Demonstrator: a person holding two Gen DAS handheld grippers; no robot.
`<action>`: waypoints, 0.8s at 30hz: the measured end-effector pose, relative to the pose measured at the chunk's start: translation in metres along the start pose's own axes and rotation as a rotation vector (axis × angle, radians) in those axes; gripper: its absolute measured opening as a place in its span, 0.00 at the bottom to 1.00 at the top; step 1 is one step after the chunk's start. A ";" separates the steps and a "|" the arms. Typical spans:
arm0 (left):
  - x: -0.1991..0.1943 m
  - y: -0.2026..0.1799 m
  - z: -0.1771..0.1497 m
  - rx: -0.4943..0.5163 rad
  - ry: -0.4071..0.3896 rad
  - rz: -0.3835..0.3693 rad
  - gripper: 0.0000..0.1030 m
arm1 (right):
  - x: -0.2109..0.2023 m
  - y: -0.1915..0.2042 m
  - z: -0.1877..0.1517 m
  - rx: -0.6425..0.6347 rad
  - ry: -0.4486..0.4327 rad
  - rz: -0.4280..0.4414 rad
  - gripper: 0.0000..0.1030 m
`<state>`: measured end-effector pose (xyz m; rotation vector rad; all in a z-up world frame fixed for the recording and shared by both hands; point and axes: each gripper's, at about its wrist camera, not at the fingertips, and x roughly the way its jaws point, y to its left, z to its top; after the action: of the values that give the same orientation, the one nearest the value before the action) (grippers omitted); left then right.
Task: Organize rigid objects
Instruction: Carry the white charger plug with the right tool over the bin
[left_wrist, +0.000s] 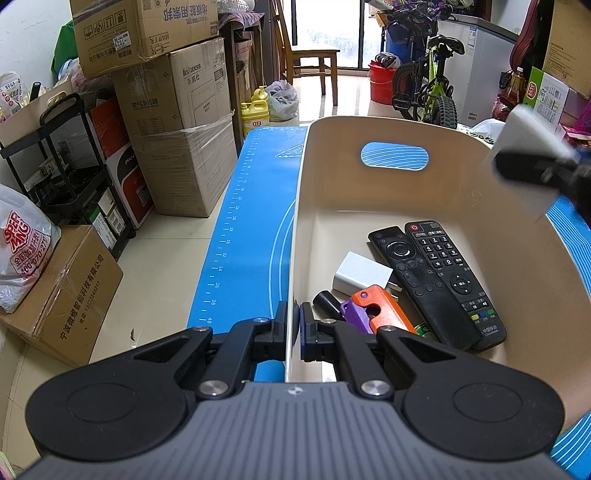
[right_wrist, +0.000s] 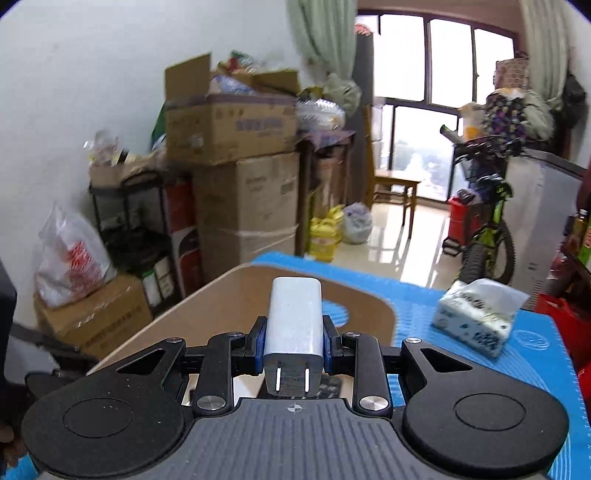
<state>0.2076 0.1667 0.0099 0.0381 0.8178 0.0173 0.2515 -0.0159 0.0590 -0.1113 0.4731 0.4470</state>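
A beige plastic basket (left_wrist: 461, 192) stands on a blue mat (left_wrist: 255, 206). My left gripper (left_wrist: 293, 321) is shut on the basket's left wall. Inside lie two black remotes (left_wrist: 448, 273), a white charger (left_wrist: 360, 273), an orange and purple toy (left_wrist: 373, 310) and a black cylinder (left_wrist: 327, 301). My right gripper (right_wrist: 294, 332) is shut on a white plug charger (right_wrist: 294, 317), held above the basket (right_wrist: 236, 295). It shows blurred at the right edge of the left wrist view (left_wrist: 528, 162).
A tissue pack (right_wrist: 476, 317) lies on the mat right of the basket. Stacked cardboard boxes (left_wrist: 177, 122), a black cart (left_wrist: 70, 166) and bags line the left wall. A child's bicycle (left_wrist: 428, 88) and a wooden chair (left_wrist: 314, 59) stand beyond the table.
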 end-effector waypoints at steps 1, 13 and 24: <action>0.000 0.000 0.000 0.000 0.000 0.000 0.06 | 0.005 0.004 -0.002 -0.010 0.021 0.011 0.34; 0.000 0.000 0.000 0.000 0.000 0.000 0.06 | 0.044 0.032 -0.025 -0.094 0.265 0.082 0.34; 0.000 0.001 0.000 0.001 0.000 0.001 0.06 | 0.063 0.049 -0.027 -0.201 0.434 0.107 0.34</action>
<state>0.2080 0.1677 0.0098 0.0394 0.8179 0.0183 0.2685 0.0473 0.0064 -0.3828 0.8627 0.5779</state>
